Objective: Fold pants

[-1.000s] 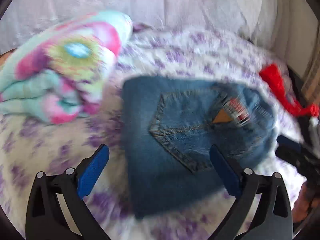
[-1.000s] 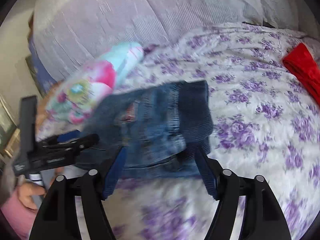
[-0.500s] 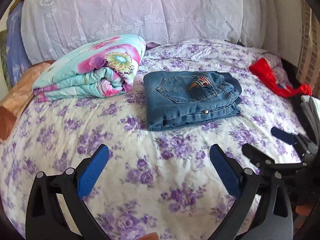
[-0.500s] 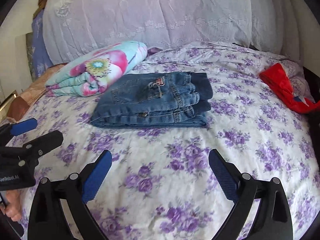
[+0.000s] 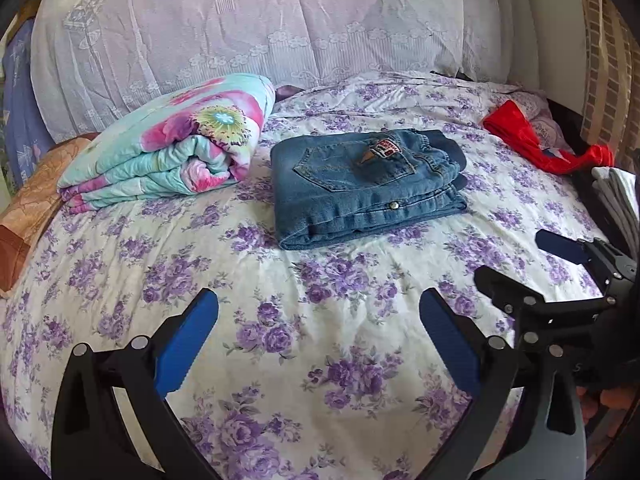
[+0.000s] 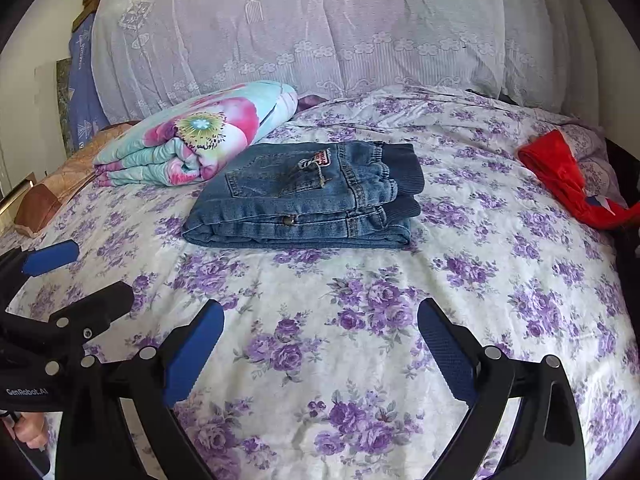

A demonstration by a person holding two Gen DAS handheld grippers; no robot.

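The blue denim pants (image 5: 368,184) (image 6: 308,196) lie folded into a compact stack on the flowered bedsheet (image 5: 280,320), back pocket and patch facing up. My left gripper (image 5: 318,300) is open over bare sheet, well short of the pants, nothing between its blue pads. My right gripper (image 6: 320,312) also stands wide open and empty, a similar distance in front of the pants. Each wrist view catches the other gripper: the right gripper (image 5: 520,260) at the right edge, the left gripper (image 6: 72,276) at the left edge.
A folded floral blanket (image 5: 168,148) lies left of the pants, almost touching them. A red cloth (image 5: 536,140) sits at the bed's right edge. A lace-covered headboard pillow (image 5: 280,24) backs the bed. An orange-brown cushion (image 5: 28,208) is at far left.
Both grippers pulled back from the pants, which were close up and between the right gripper's jaws a second ago. The pants now lie free on the bed.
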